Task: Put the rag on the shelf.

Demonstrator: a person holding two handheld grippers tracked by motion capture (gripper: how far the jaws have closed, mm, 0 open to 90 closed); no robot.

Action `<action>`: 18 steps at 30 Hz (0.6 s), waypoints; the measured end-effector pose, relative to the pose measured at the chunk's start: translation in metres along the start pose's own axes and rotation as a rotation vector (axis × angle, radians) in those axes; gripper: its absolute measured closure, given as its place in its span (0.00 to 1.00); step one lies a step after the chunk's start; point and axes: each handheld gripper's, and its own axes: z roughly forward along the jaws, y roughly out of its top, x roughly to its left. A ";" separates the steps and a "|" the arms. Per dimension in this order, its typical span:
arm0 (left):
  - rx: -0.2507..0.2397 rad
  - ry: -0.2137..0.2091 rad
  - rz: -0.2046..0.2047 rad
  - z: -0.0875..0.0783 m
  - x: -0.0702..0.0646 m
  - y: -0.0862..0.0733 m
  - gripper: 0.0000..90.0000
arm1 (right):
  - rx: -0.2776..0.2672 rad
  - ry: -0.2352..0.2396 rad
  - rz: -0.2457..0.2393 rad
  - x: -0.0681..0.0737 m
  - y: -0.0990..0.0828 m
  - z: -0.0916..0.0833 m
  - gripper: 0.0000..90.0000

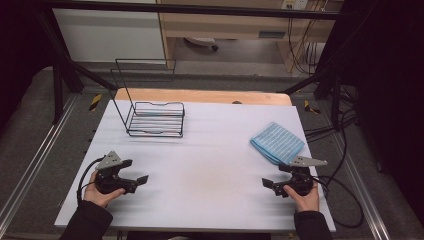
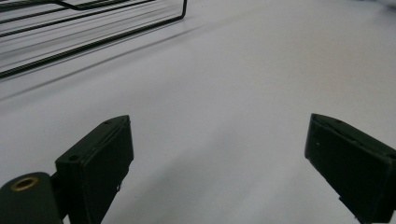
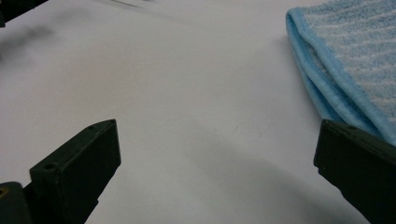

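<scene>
While both claws gape, striped blue towel (image 1: 277,142) lies unlabelled beside right claw (image 1: 270,186).

Both forearms come in from the near edge in dark sleeves, set wide apart and low over the table. The left hand (image 1: 100,192) wraps round the left gripper (image 1: 134,181), which lies nearly level and points inward toward the middle, its grey plate tilted on top and a cable looping back past the wrist. Its jaws stand spread wide with nothing between them. Across the way, the right hand (image 1: 306,196) grasps the right gripper (image 1: 270,186) the same way, mirrored, nose aimed inward toward the left one, grey plate lying flat on top. Its jaws gape apart too, and nothing sits between them.
</scene>
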 end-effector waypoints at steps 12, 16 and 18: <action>0.002 0.005 0.000 0.001 0.000 -0.001 0.09 | 0.002 -0.021 -0.021 0.001 0.004 0.000 0.01; 0.003 0.009 0.005 0.000 0.001 -0.002 0.09 | 0.002 -0.043 -0.020 0.001 0.009 0.002 0.01; -0.001 0.010 -0.001 0.000 0.001 -0.002 0.09 | 0.006 -0.064 -0.022 0.001 0.012 0.003 0.01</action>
